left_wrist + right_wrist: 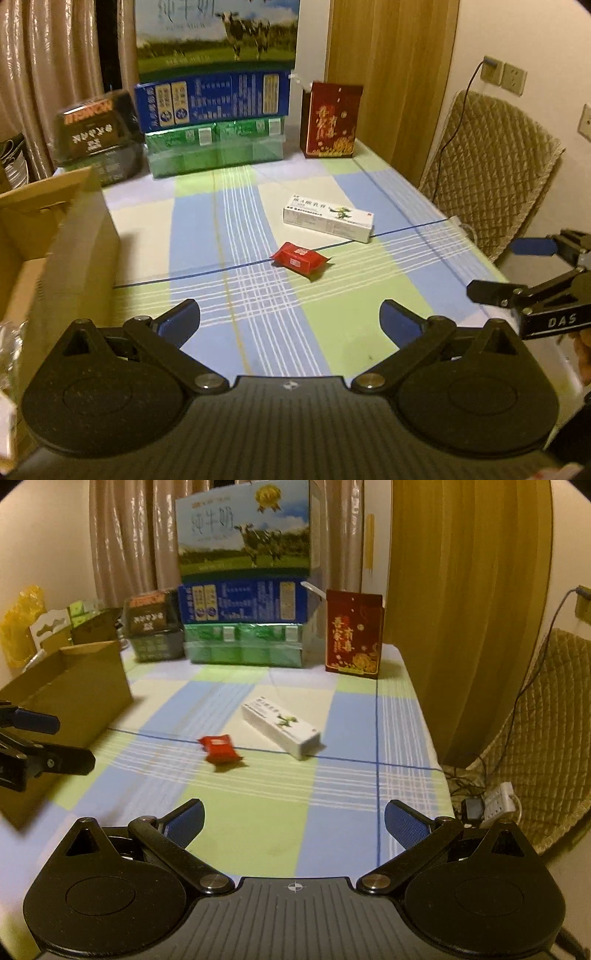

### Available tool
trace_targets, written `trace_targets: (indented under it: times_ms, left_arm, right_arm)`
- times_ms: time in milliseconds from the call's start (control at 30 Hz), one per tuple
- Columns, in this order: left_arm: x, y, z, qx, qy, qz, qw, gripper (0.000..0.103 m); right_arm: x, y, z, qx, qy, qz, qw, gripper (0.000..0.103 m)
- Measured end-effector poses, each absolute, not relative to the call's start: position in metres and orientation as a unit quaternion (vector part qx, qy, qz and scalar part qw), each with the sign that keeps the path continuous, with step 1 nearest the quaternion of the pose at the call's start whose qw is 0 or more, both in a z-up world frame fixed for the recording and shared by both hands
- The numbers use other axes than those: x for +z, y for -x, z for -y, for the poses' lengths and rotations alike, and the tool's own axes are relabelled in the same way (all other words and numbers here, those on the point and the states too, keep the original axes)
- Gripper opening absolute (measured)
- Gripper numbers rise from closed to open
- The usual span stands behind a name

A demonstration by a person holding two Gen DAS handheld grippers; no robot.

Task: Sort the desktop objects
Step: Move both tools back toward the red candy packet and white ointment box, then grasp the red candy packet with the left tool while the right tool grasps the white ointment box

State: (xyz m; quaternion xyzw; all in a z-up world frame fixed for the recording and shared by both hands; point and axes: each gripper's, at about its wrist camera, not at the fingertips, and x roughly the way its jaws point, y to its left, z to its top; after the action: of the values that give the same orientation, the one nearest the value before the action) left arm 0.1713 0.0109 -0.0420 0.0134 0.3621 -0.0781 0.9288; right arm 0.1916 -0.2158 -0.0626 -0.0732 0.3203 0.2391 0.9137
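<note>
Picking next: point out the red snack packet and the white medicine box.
red snack packet [300, 259]: left wrist view, middle of wrapper.
white medicine box [282, 728]: right wrist view, printed top face.

Near table: bare checked cloth [280, 332], open passage.
Centre: red packet [300, 260] and white ointment box [328, 219], near each other but apart.
Left edge: cardboard box [74, 236] wall.
Back: stacked cartons [214, 122], red gift bag [330, 120].

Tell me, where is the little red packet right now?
The red packet lies flat mid-table on the checked cloth, just nearer the cameras than the white box and right of the cardboard box; neither gripper touches it.
</note>
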Motion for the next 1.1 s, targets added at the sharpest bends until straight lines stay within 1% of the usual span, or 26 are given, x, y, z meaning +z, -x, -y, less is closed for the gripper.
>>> trace_targets:
  times_ms: [167, 367, 467, 567, 700, 767, 833, 1100]
  left_arm:
    - [-0.070, -0.205, -0.003, -0.090, -0.012, -0.363, 0.927, 0.101]
    - [-0.101, -0.241, 0.009, -0.118, -0.051, -0.361, 0.924, 0.101]
    - [-0.111, -0.259, 0.010, -0.132, -0.066, -0.361, 0.921, 0.100]
    - [-0.116, -0.276, 0.008, -0.145, -0.066, -0.363, 0.918, 0.097]
    - [-0.125, -0.294, 0.007, -0.160, -0.080, -0.369, 0.912, 0.087]
    - [-0.130, -0.301, 0.007, -0.170, -0.082, -0.376, 0.907, 0.082]
    - [-0.135, -0.307, 0.008, -0.187, -0.084, -0.384, 0.901, 0.078]
    - [-0.145, -0.321, 0.006, -0.224, -0.076, -0.380, 0.894, 0.077]
  right_arm:
    - [-0.080, -0.226, 0.216, 0.246, 0.065, -0.330, 0.909, 0.101]
    - [-0.088, -0.261, 0.204, 0.267, 0.081, -0.316, 0.907, 0.100]
    - [-0.095, -0.276, 0.200, 0.276, 0.086, -0.317, 0.903, 0.098]
    - [-0.102, -0.288, 0.197, 0.282, 0.087, -0.326, 0.898, 0.090]
    - [-0.107, -0.299, 0.191, 0.287, 0.094, -0.329, 0.895, 0.081]
    - [-0.110, -0.302, 0.189, 0.287, 0.102, -0.331, 0.893, 0.078]
    - [-0.113, -0.306, 0.188, 0.287, 0.104, -0.335, 0.891, 0.078]
    - [-0.121, -0.313, 0.187, 0.292, 0.090, -0.350, 0.886, 0.077]
